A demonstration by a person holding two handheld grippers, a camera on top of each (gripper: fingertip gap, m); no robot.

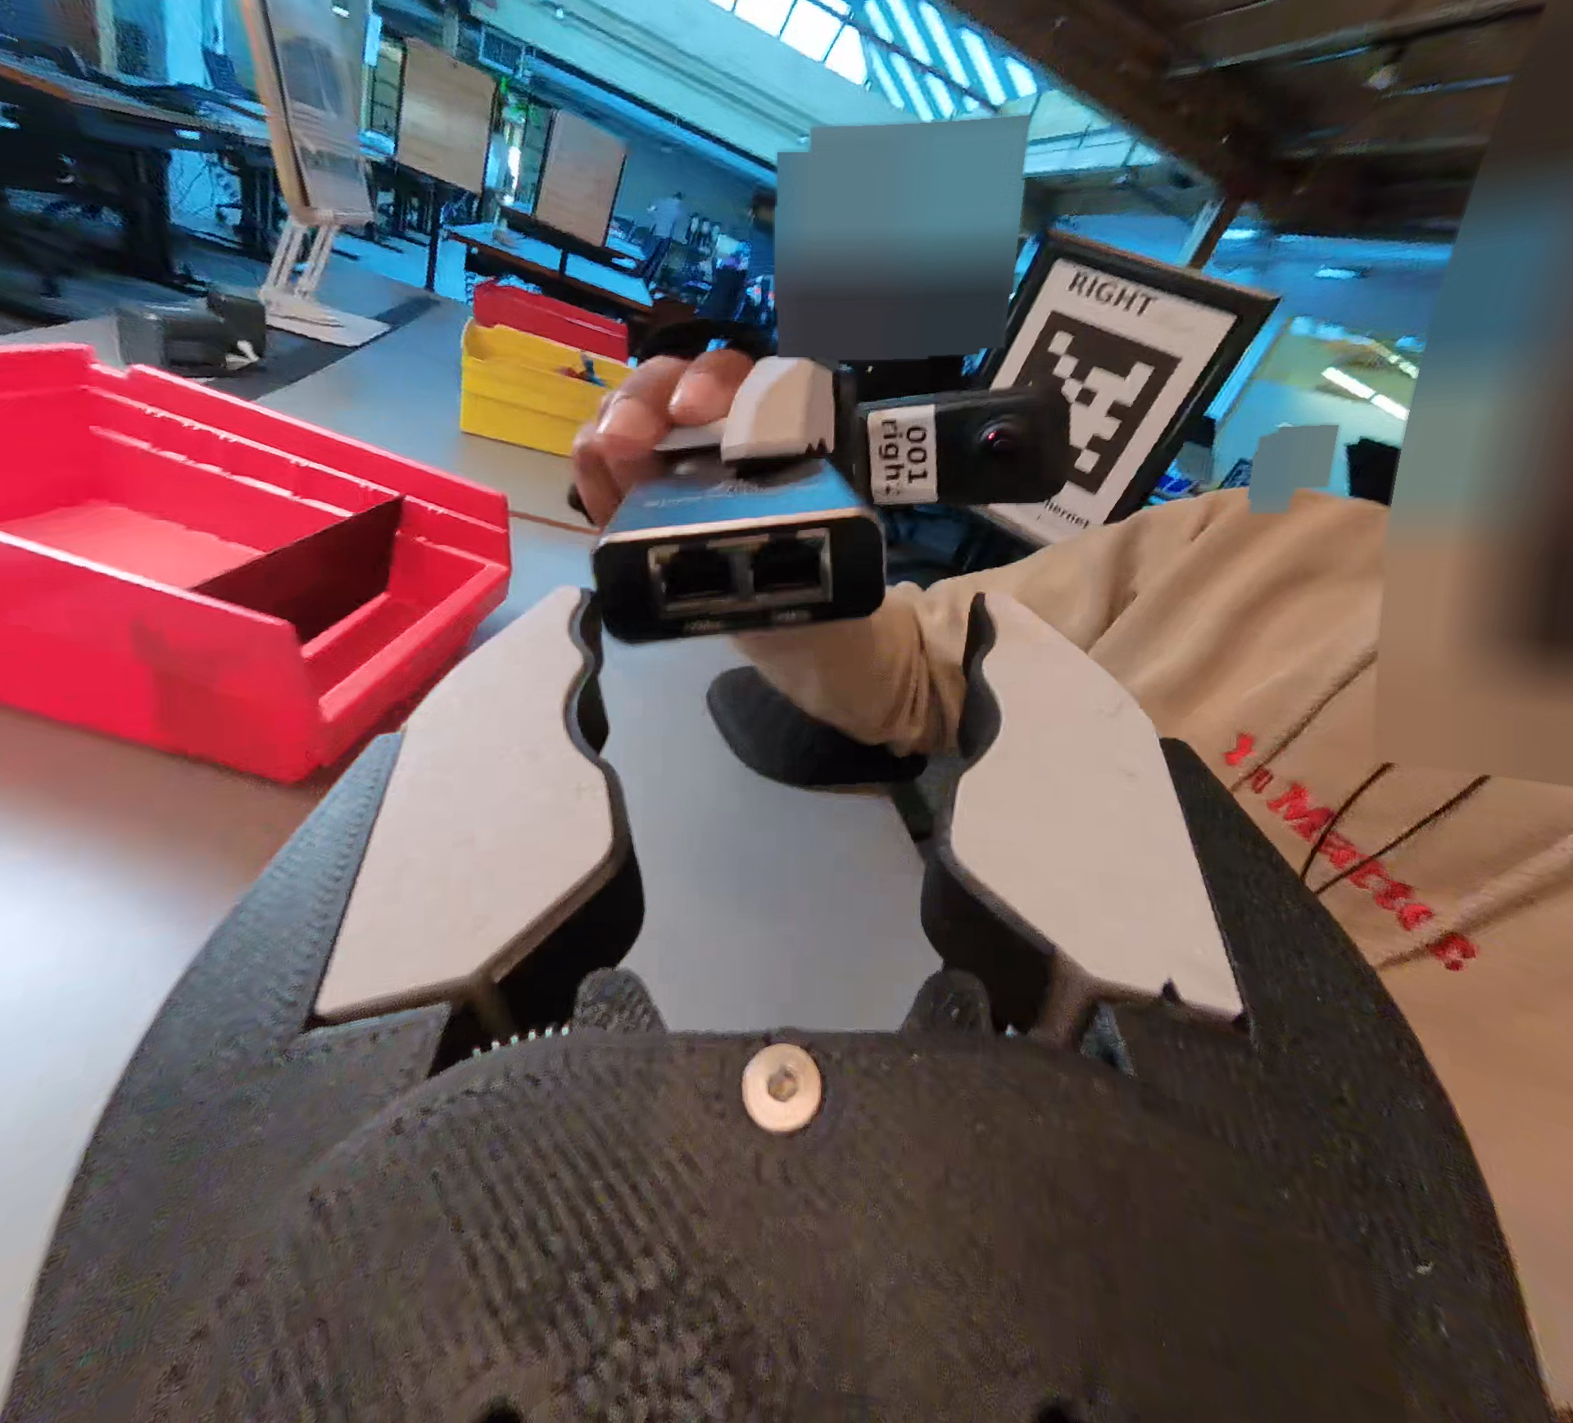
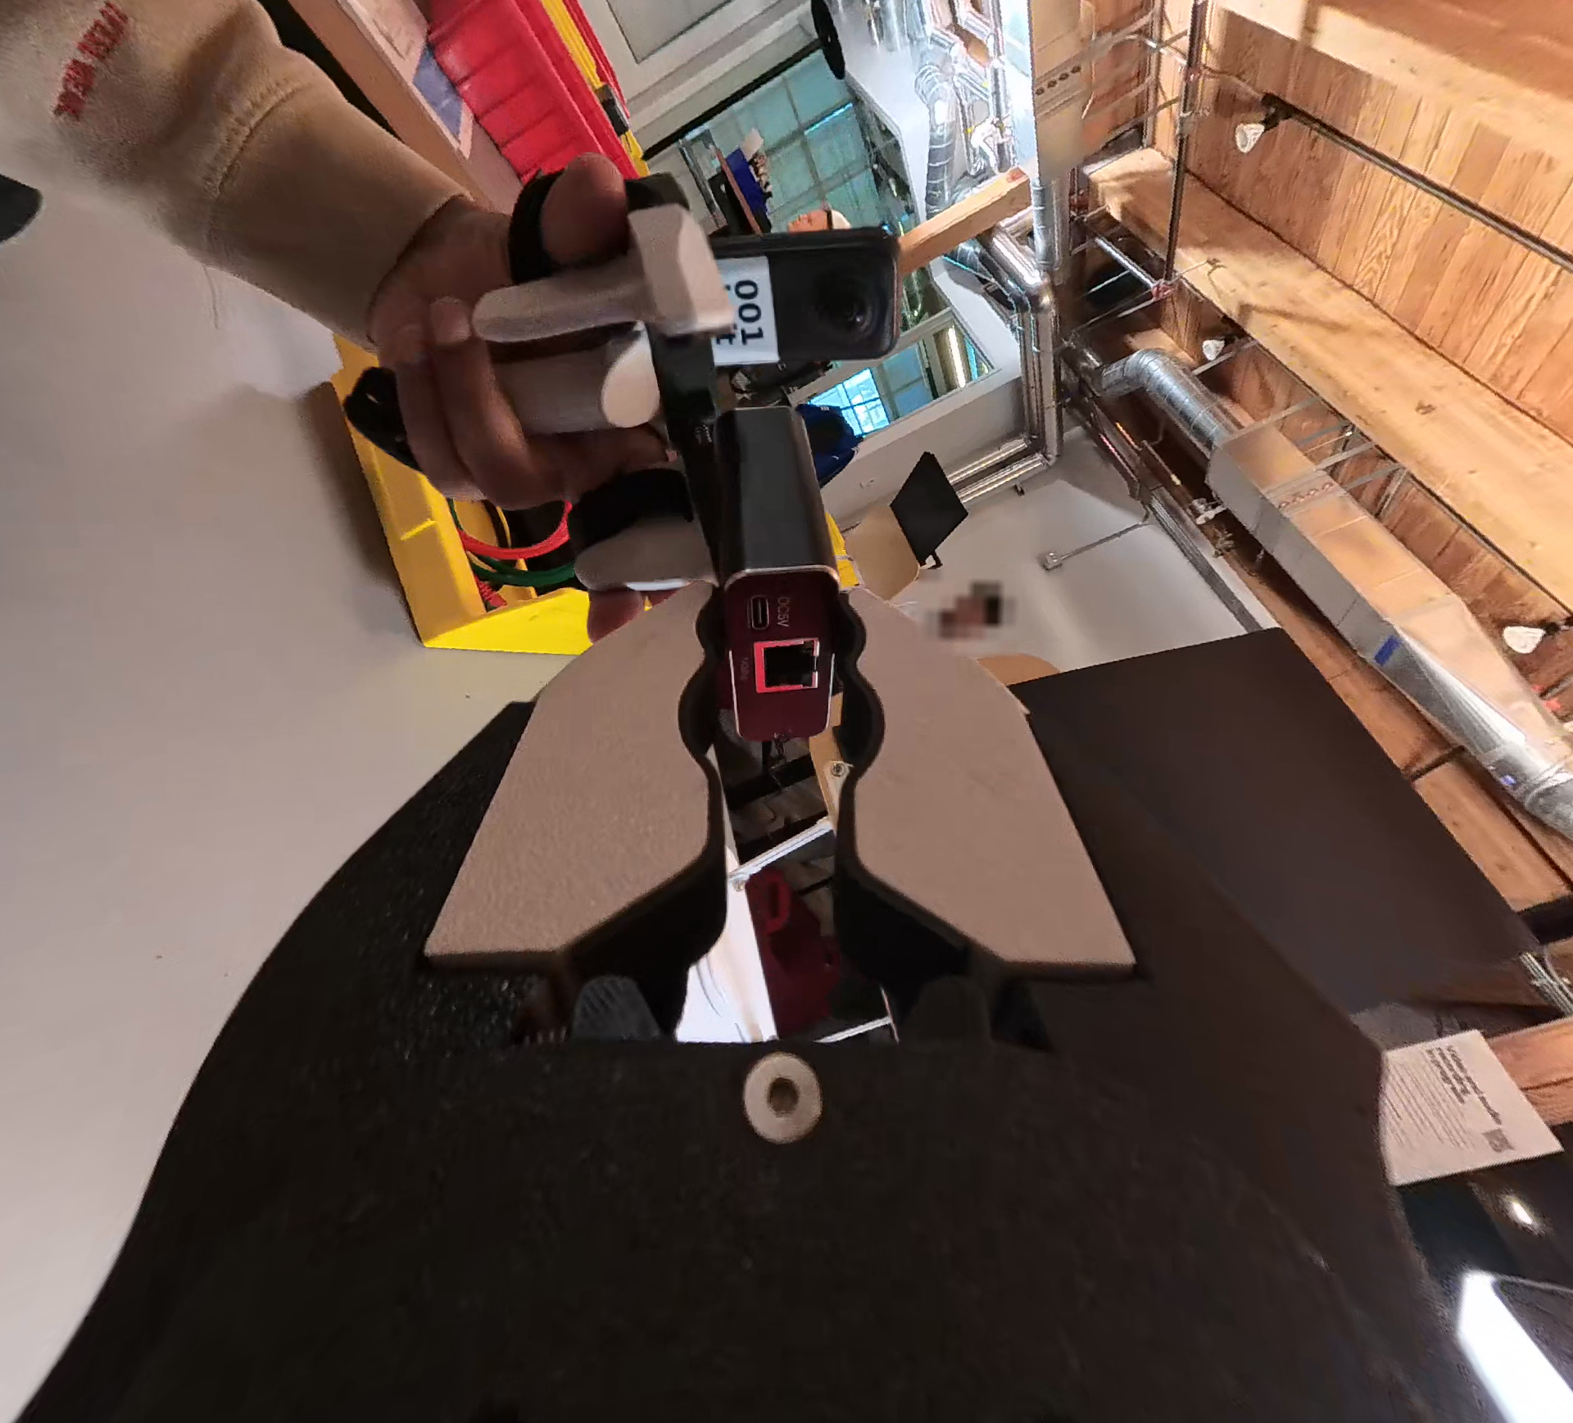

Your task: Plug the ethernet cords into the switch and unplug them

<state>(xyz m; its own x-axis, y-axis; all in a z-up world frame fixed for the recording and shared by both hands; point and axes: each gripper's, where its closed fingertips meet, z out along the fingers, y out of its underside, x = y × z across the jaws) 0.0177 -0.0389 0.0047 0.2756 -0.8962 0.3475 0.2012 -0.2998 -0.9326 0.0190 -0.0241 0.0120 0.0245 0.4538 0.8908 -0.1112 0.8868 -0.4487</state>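
Note:
The switch [image 1: 736, 573] is a small dark box held in the air, with two empty ethernet ports facing my left camera. My left gripper [image 1: 783, 608] is open wide and empty, its fingertips just below and on either side of that face. My right gripper [image 2: 779, 659] is shut on the switch [image 2: 770, 497] at its other end, where one empty port and a small socket face the right camera. In the left wrist view a hand [image 1: 638, 429] holds the right gripper behind the switch. Red and green cords [image 2: 511, 548] lie in a yellow bin [image 2: 400, 514].
A red bin [image 1: 213, 573] with a black divider sits on the grey table [image 1: 766, 871] to the left. A yellow bin [image 1: 528, 395] and a red one stand farther back. A black-and-white marker board [image 1: 1106, 378] and the person's beige sleeve [image 1: 1192, 659] are at the right.

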